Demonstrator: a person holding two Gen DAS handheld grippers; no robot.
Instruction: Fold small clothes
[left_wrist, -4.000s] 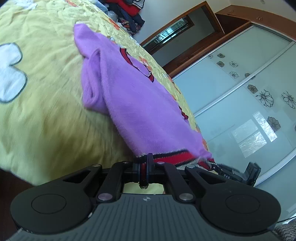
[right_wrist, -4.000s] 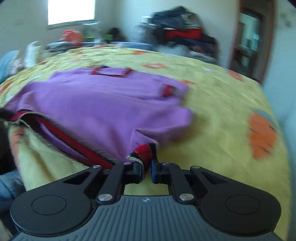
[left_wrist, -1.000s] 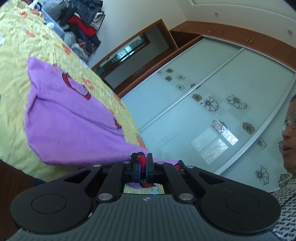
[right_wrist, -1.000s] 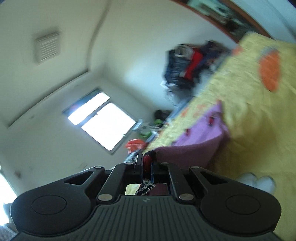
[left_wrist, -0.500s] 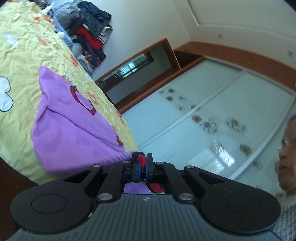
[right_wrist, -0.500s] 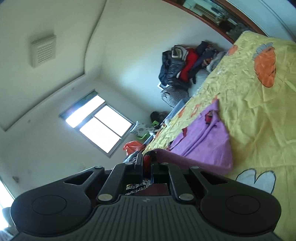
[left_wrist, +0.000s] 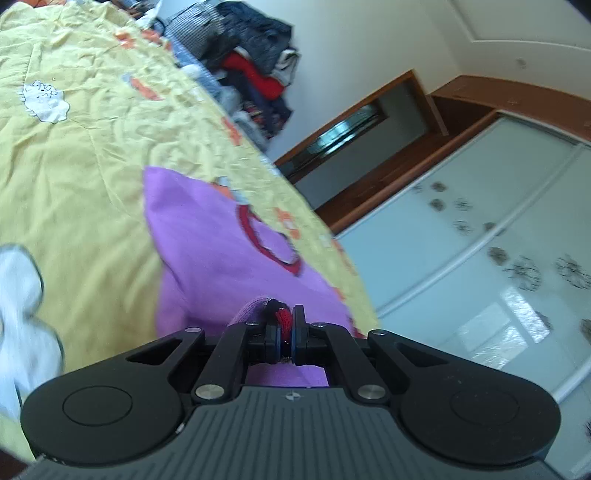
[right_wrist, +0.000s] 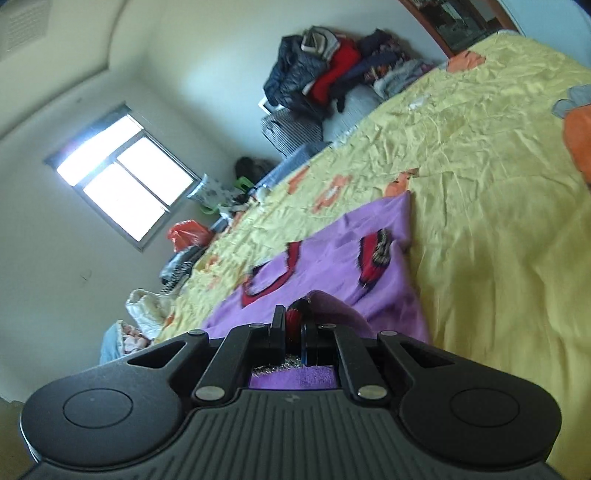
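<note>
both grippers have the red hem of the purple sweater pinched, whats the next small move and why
Probably carry the hem forward and lower it toward the red collar. The left gripper and right gripper each clamp the red hem, lifted and curled over the purple sweater, whose upper half lies flat on the yellow bedspread. Laying hem near collar would halve it.

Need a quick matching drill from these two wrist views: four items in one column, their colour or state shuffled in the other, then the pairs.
Column 1:
1. sweater
2. bedspread
3. left gripper
4. clothes pile

Column 2:
A. yellow, with orange and white patches
B. heaped at the far end of the bed
C. purple, red-trimmed neck
D. shut on the red hem

Pairs: 1-C, 2-A, 3-D, 4-B
</note>
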